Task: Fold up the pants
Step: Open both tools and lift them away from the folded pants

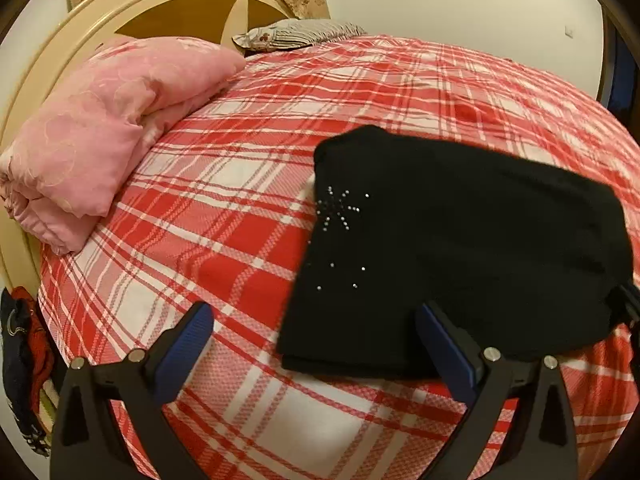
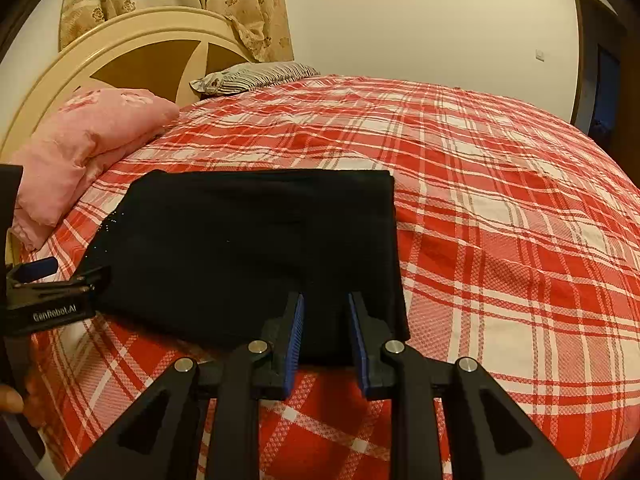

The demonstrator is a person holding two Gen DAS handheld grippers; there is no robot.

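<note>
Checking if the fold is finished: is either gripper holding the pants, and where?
Nothing is held. The left gripper and right gripper are both open at the near edge of the folded black pants.

Left wrist view: low over bed [image 1: 224, 216], facing headboard [image 1: 132, 12]. Right wrist view: alongside, same heading. Shared: folded pants [image 1: 460, 248] ahead, pink quilt [image 2: 80, 148].
</note>
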